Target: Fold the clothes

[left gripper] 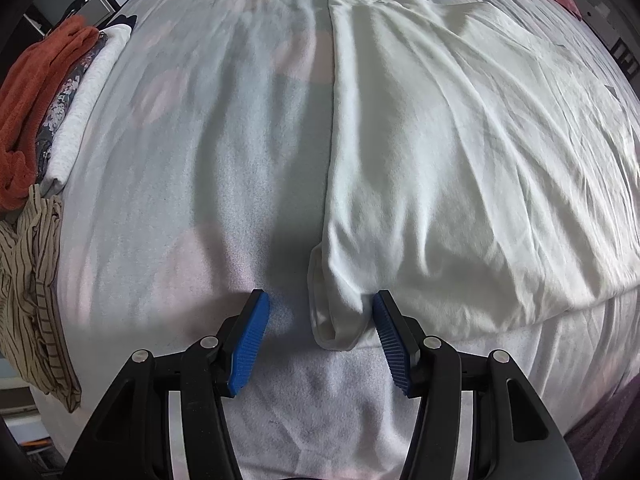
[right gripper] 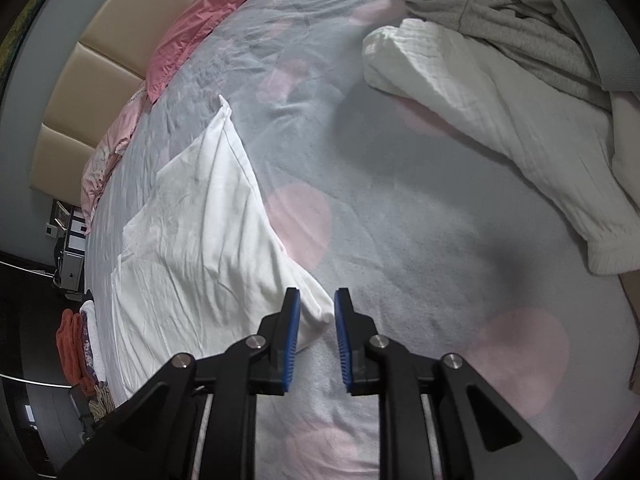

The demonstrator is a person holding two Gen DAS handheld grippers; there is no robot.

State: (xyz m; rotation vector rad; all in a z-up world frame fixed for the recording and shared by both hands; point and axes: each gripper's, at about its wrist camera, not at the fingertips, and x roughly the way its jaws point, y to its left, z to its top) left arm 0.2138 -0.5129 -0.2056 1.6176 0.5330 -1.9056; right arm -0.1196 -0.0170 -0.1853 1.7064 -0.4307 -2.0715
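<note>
White garment [left gripper: 460, 160] lies flat on the bed [left gripper: 200, 160]; my left gripper [left gripper: 320, 320] and right gripper [right gripper: 316, 320] straddle its near corners, jaws apart, ready to pinch for a fold.

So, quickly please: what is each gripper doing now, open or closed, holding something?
Left gripper: open, a corner of the white cotton garment between its fingers, ungripped.
Right gripper: open, another corner between its fingers, ungripped.
</note>
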